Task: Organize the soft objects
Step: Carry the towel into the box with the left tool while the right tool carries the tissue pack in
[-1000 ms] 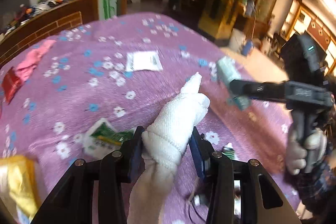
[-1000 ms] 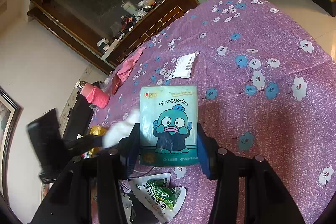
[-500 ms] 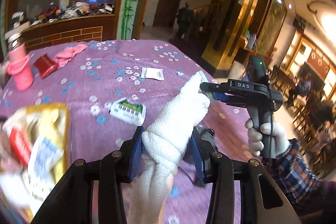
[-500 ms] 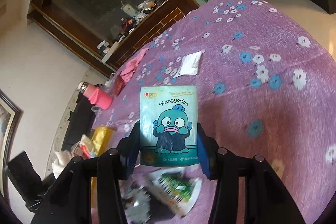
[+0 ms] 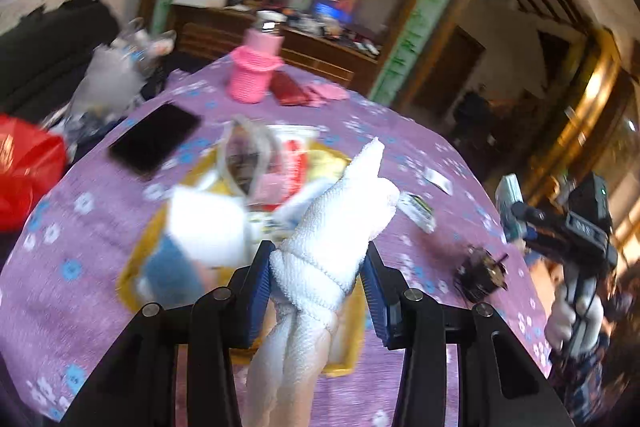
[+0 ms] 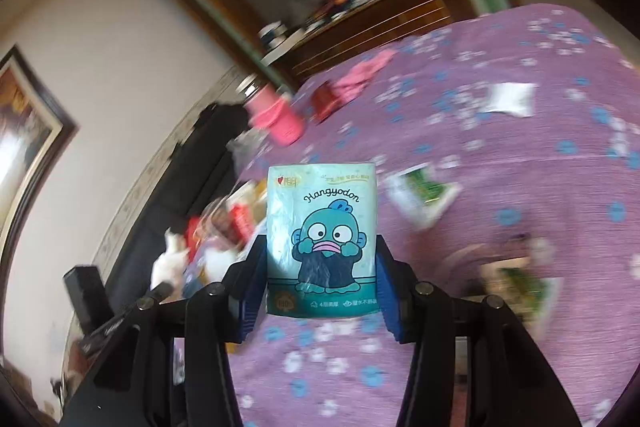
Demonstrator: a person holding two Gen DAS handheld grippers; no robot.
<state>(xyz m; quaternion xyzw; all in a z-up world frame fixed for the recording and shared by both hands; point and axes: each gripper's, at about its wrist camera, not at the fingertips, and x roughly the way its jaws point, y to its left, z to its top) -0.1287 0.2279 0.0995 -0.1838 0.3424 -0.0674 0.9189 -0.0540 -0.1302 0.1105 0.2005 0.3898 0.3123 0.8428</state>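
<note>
My left gripper (image 5: 318, 287) is shut on a knotted white towel (image 5: 340, 227), held upright above a yellow tray (image 5: 140, 259) full of blurred soft goods. My right gripper (image 6: 322, 275) is shut on a teal tissue pack (image 6: 322, 239) with a cartoon fish face, held upright over the purple flowered tablecloth (image 6: 500, 155). In the left wrist view the right gripper (image 5: 516, 211) shows at the far right with the teal tissue pack (image 5: 506, 199) at its tip. In the right wrist view the yellow tray's heap (image 6: 224, 227) lies left of the pack.
On the tablecloth (image 5: 100, 227) lie a black phone (image 5: 154, 137), a pink-sleeved bottle (image 5: 256, 71), a red wallet (image 5: 288, 93), green snack packets (image 6: 424, 195), a white slip (image 6: 508, 99) and a dark tangled object (image 5: 480, 273). A red bag (image 5: 24, 167) sits off the left edge.
Both grippers swung left across the table with towel and tissue pack still clamped. The left one now hangs over the yellow tray. The right one rose and faces the tray side.
</note>
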